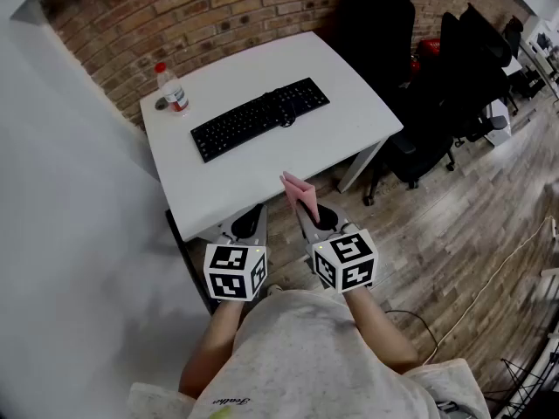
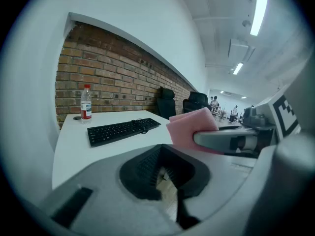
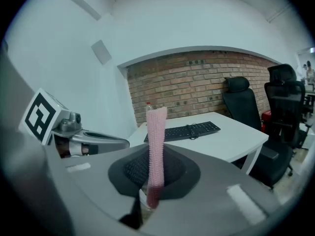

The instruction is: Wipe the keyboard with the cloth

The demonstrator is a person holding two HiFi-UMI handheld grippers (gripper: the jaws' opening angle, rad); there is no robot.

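Your left tool [image 1: 247, 224] hung clenched and empty, on your side of the keyboard [image 1: 260, 118], off the white surface [image 1: 345, 138]. Your right tool [image 1: 307, 213] pinched the pink cloth [image 1: 300, 192] upright, well short of the keyboard, likely readied for wiping.

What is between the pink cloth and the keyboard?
Only bare white table. The head view shows nothing between the pink cloth in the right claw and the keyboard.

Place: an open-plan office.
Furniture: white desk [image 1: 349, 103] with a black keyboard [image 1: 259, 118]; black swivel chairs [image 1: 376, 24] alongside.
Room: brick wall [image 1: 175, 16], wood-plank floor [image 1: 454, 234], long ceiling strip lights [image 2: 258, 9].
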